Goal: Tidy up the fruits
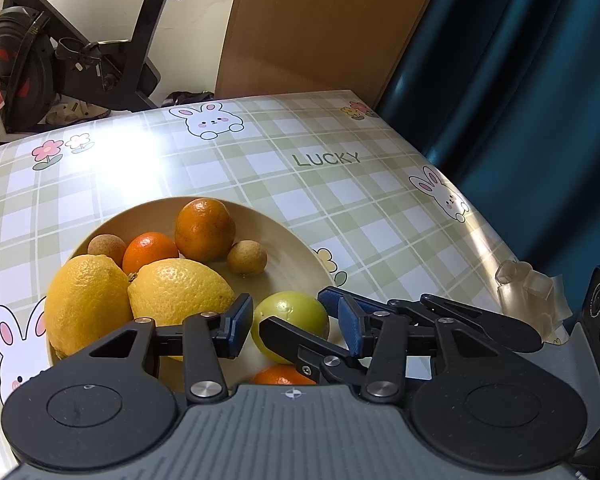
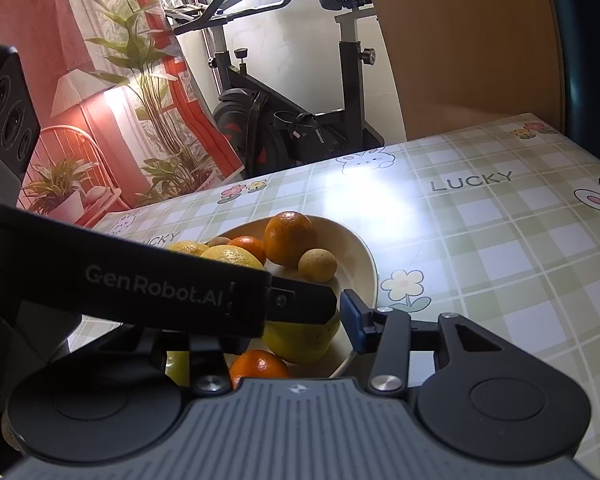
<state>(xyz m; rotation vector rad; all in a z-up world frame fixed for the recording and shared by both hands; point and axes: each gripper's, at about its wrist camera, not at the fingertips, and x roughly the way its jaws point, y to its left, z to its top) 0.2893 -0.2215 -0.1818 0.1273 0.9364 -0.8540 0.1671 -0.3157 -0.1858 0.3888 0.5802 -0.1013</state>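
A cream plate (image 1: 284, 240) on the checked tablecloth holds two lemons (image 1: 172, 292), two oranges (image 1: 205, 229) and two small brown fruits (image 1: 247, 257). At its near rim sits a yellow-green citrus fruit (image 1: 290, 312), with another orange (image 1: 284, 376) just below it. My left gripper (image 1: 295, 324) straddles the green fruit, and a thin gap shows at its right pad. My right gripper (image 1: 300, 312) comes in from the right, one finger in front of the fruit and one behind, pressing on it. In the right wrist view its right pad (image 2: 352, 320) touches the fruit (image 2: 300, 340); the left gripper's finger (image 2: 300, 304) hides the other pad.
Crumpled clear plastic (image 1: 532, 292) lies at the table's right edge, beside a teal curtain (image 1: 520, 100). A brown board (image 1: 320, 24) and an exercise bike (image 2: 292, 120) stand beyond the far edge. Bare tablecloth (image 2: 480, 240) stretches right of the plate.
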